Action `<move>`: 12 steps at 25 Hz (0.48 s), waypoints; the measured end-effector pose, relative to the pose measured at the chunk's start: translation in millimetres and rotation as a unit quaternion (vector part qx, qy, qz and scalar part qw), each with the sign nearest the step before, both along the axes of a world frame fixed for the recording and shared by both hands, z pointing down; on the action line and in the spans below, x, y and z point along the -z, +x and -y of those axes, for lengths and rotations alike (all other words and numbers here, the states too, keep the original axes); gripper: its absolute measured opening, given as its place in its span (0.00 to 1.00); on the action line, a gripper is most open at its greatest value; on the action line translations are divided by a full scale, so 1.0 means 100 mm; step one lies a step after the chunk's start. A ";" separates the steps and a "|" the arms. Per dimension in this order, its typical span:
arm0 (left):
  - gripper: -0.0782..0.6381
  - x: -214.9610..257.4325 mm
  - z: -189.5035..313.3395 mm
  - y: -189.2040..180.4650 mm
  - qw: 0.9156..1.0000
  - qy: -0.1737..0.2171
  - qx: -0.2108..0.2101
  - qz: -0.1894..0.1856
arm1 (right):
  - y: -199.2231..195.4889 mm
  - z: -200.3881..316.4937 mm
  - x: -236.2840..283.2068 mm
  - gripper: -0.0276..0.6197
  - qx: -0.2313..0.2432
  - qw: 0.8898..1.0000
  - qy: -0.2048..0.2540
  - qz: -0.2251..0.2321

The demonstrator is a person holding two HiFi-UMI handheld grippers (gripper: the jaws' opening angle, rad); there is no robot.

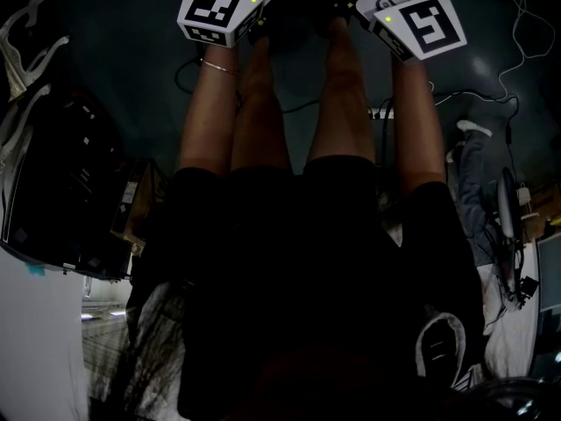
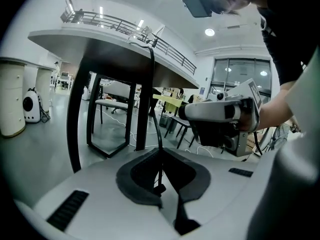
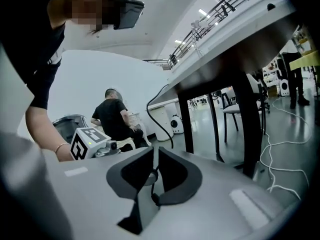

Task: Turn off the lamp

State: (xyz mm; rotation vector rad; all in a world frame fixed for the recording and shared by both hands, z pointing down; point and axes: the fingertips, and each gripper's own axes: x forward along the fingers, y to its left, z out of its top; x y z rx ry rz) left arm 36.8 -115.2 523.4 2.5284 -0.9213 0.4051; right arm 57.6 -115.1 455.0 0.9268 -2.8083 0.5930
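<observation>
A black lamp cord (image 2: 152, 79) drops from the edge of the table (image 2: 100, 44) and runs down between the jaws of my left gripper (image 2: 160, 154), which stand narrow and pinch it. In the right gripper view the same cord (image 3: 152, 106) hangs off the table edge. My right gripper (image 3: 154, 154) stands closed on a small grey round switch (image 3: 150, 177) on that cord. The lamp itself is out of sight above the tabletop. The head view shows only the two marker cubes, left (image 1: 219, 7) and right (image 1: 421, 23), above the person's legs.
Black table legs (image 2: 75, 119) stand just behind the cord. Chairs (image 2: 112, 104) and loose white cables (image 3: 280, 149) sit on the grey floor beyond. A person in black (image 3: 115, 119) sits at the far side. My right gripper's body (image 2: 225, 116) is close by on the right.
</observation>
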 end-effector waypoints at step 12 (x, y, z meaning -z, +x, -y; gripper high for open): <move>0.14 -0.23 0.04 -0.11 1.000 -0.004 0.030 0.007 | 0.09 -0.05 -0.22 0.05 -0.022 0.999 -0.023 -0.012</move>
